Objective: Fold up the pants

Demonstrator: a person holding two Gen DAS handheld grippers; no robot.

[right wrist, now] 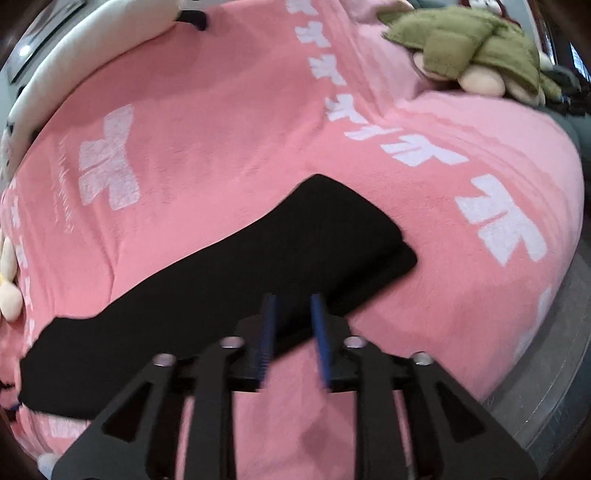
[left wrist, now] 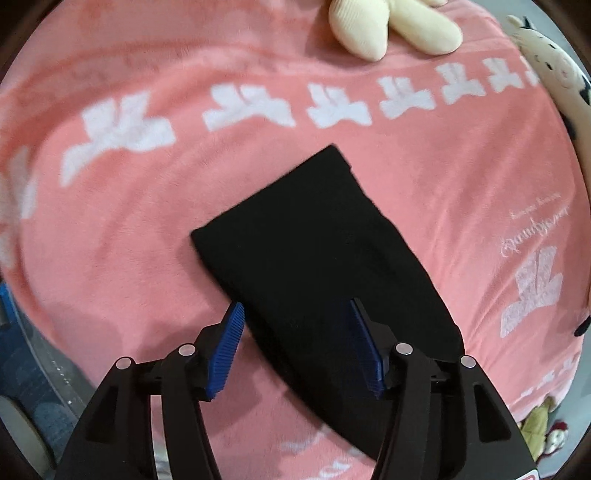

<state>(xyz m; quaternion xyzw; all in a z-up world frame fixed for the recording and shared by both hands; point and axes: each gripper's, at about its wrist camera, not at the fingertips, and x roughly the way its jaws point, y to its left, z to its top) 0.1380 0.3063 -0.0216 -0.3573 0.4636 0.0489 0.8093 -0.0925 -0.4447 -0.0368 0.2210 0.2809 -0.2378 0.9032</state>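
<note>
The black pants (left wrist: pixel 303 236) lie folded into a long strip on a pink blanket (left wrist: pixel 147 221) printed with white bows. My left gripper (left wrist: pixel 295 304) hovers over the strip's near part, open, its blue pads (left wrist: pixel 229 343) spread about as wide as the cloth and not pressing on it. In the right wrist view the pants (right wrist: pixel 221 280) run from lower left to a doubled-over end at the right. My right gripper (right wrist: pixel 293 297) is open with a narrow gap at the strip's near edge. I see no cloth pinched between its pads (right wrist: pixel 319 332).
A cream plush toy (left wrist: pixel 388 26) and a cow-print plush (left wrist: pixel 550 62) lie at the blanket's far side. A green plush (right wrist: pixel 472 48) sits at the far right, a white cushion (right wrist: pixel 92 55) at the far left. The grey bed edge (right wrist: pixel 554 387) shows lower right.
</note>
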